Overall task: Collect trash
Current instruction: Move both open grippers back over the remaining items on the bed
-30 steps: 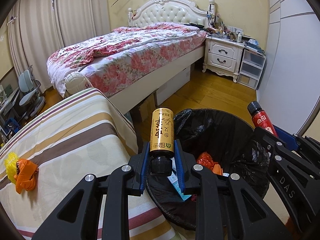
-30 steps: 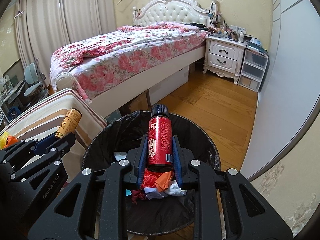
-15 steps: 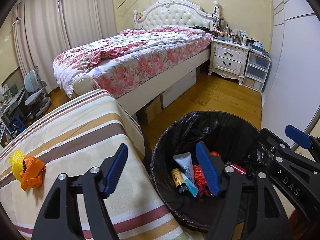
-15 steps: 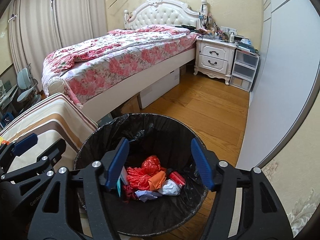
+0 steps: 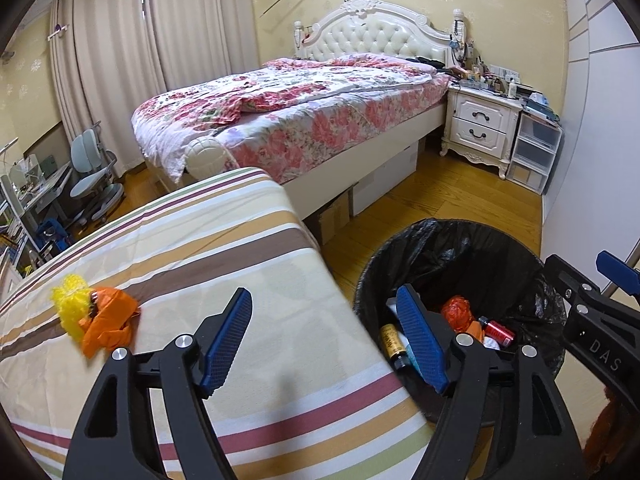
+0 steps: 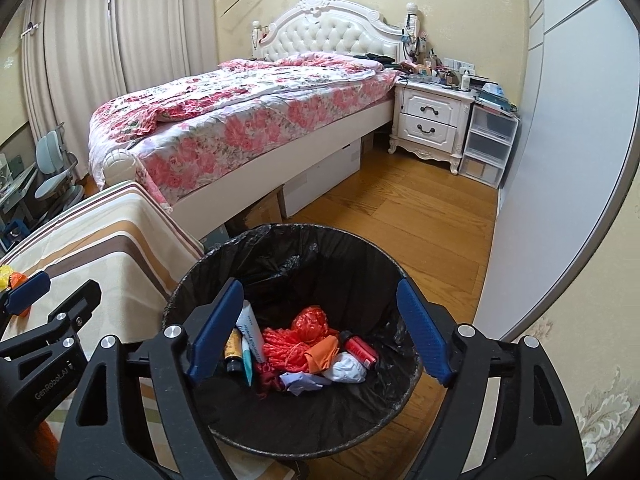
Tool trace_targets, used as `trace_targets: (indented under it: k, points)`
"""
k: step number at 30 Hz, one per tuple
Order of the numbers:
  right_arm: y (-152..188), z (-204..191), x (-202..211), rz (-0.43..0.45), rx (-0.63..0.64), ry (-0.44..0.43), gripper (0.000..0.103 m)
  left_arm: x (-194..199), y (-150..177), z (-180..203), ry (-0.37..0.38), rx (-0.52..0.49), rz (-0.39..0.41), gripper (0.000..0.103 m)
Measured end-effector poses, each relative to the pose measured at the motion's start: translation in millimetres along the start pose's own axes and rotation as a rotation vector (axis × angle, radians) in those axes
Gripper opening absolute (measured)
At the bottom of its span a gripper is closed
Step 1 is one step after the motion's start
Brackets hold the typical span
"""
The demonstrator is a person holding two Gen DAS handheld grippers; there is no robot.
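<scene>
2 beds fill the room: a big bed (image 5: 320,120) with a flowered quilt and a white padded headboard, and nearer, a bed with a striped sheet (image 5: 180,280) beside the bin (image 6: 292,248). A white nightstand (image 6: 430,120) with 2 drawers stands at the head of the big bed, with clear plastic drawers (image 6: 486,148) just beside it. The bin, lined with a black bag, sits on the wooden floor (image 6: 400,220) against the striped bed's corner.

The left gripper (image 5: 328,340) hangs over the striped sheet's edge and the bin's near rim, its jaws spread wide with nothing between them; they have just been opening. Its side reads "GenRobot.AI" in the right wrist view. The right gripper (image 6: 316,332) hangs over the bin, also wide and empty, its jaws just opened too; "DAS" shows on its side in the left wrist view.

Inside the bin lie red netting (image 6: 296,340), a white wad (image 6: 346,368), a red bottle (image 6: 360,350) on its side with its cap toward the bin's far wall, a gold bottle (image 6: 233,350) with its cap toward the camera, and a white tube (image 6: 250,332) alongside it; their print is too small to read.

An orange and yellow wad (image 5: 92,316) rests on the striped sheet, well apart from the bin.
</scene>
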State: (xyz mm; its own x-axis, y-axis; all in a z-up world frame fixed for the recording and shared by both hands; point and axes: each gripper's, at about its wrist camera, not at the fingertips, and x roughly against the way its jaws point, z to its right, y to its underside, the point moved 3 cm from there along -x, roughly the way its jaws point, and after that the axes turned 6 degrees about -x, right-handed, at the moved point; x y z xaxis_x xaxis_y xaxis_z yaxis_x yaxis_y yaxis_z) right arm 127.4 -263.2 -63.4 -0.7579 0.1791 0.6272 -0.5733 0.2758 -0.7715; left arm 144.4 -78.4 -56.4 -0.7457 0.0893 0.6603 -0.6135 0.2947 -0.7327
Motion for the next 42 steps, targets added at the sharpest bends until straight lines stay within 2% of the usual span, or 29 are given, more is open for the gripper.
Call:
trace_targets:
  k: [14, 30, 42]
  points:
    - [13, -65, 19, -0.021, 0.071, -0.118, 0.078, 34, 41, -77, -0.087, 0.104, -0.024, 0.072]
    - [39, -182, 42, -0.055, 0.240, -0.301, 0.078, 63, 96, -194, -0.259, 0.271, -0.072, 0.073]
    - [73, -267, 57, -0.098, 0.373, -0.408, 0.078, 74, 125, -252, -0.340, 0.372, -0.101, 0.073]
